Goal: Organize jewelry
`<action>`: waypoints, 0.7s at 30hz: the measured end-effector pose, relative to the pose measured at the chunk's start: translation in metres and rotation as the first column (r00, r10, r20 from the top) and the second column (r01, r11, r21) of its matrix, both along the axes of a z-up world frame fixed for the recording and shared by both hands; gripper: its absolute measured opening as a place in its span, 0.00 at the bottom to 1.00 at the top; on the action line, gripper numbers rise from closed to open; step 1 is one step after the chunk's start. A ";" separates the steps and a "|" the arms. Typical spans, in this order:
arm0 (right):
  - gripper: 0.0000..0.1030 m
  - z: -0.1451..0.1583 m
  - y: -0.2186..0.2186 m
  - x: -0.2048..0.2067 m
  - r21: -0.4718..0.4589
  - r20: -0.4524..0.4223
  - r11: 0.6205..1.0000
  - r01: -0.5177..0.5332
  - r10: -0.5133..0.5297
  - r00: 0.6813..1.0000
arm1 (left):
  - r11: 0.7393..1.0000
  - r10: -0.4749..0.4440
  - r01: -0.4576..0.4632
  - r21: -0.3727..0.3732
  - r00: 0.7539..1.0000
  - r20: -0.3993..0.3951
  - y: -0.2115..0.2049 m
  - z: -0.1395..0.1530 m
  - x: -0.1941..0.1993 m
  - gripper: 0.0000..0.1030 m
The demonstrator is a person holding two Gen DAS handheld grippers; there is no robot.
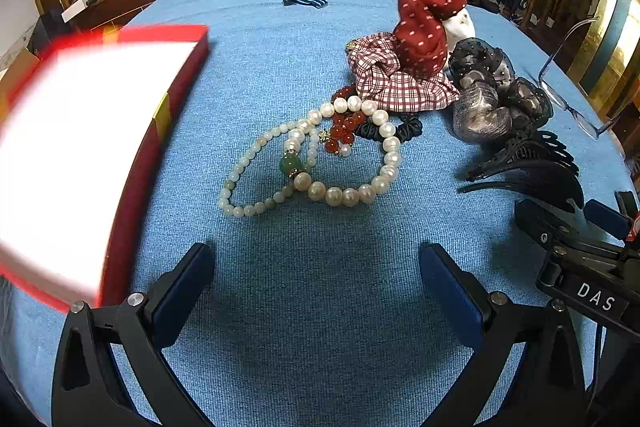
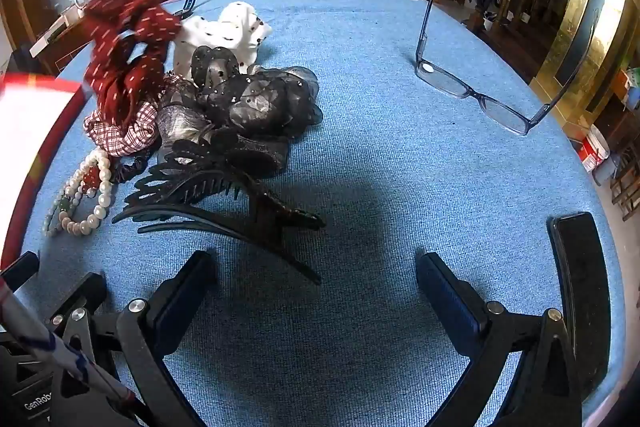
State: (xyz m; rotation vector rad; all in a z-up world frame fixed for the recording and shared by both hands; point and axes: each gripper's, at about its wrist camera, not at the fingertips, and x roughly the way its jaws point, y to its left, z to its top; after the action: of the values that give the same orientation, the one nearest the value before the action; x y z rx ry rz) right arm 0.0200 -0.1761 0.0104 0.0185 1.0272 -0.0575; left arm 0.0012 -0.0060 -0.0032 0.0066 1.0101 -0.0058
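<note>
Left gripper (image 1: pixel 316 287) gapes fully, nothing between the pads, aimed down over bare blue cloth (image 1: pixel 280 67). Right gripper (image 2: pixel 316 291) likewise wide and empty, hanging just right of the left one. Directly ahead of the left gripper: two pearl bracelets (image 1: pixel 316 155), overlapped, the larger-beaded loop lying across the smaller; a red bead strand (image 1: pixel 344 131) tangled at their far edge. Behind these, a pile of fabric scrunchies (image 1: pixel 420 39), and to the right a black hair claw (image 1: pixel 532 167) just ahead of the right gripper. Glasses (image 2: pixel 472 83) stand well apart on the right, one arm raised. Red box (image 1: pixel 80 155), open and washed out by glare, sits at the left, near the bracelets. Handling judgement: the bracelets look light, limp and round-beaded, so likely to roll or slip under flat pads; pinching across one section of the larger loop on its near, free side should lift it without dragging the tangle. The red strand may come up with it. Scrunchies soft, easy anywhere. The hair claw is rigid with thin teeth; take it by the hinge body.
</note>
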 end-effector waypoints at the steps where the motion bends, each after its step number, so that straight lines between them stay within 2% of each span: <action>1: 1.00 0.000 0.000 0.000 -0.001 0.000 1.000 0.000 0.000 1.000 | 1.000 0.000 0.000 0.000 1.000 -0.001 -0.001 0.000 0.001 1.00; 16: 1.00 0.000 -0.002 -0.001 0.000 0.002 1.000 0.001 -0.001 1.000 | 1.000 0.001 -0.001 -0.002 1.000 -0.001 0.001 0.001 0.003 1.00; 21: 1.00 0.001 0.003 -0.005 -0.003 0.002 0.999 0.039 -0.039 0.999 | 1.000 -0.001 0.001 -0.002 1.000 -0.003 0.002 0.001 0.003 1.00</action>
State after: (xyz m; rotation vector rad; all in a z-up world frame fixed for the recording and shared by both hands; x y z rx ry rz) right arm 0.0148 -0.1735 0.0117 0.0356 1.0249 -0.0948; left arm 0.0047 -0.0036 -0.0023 0.0051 1.0129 -0.0074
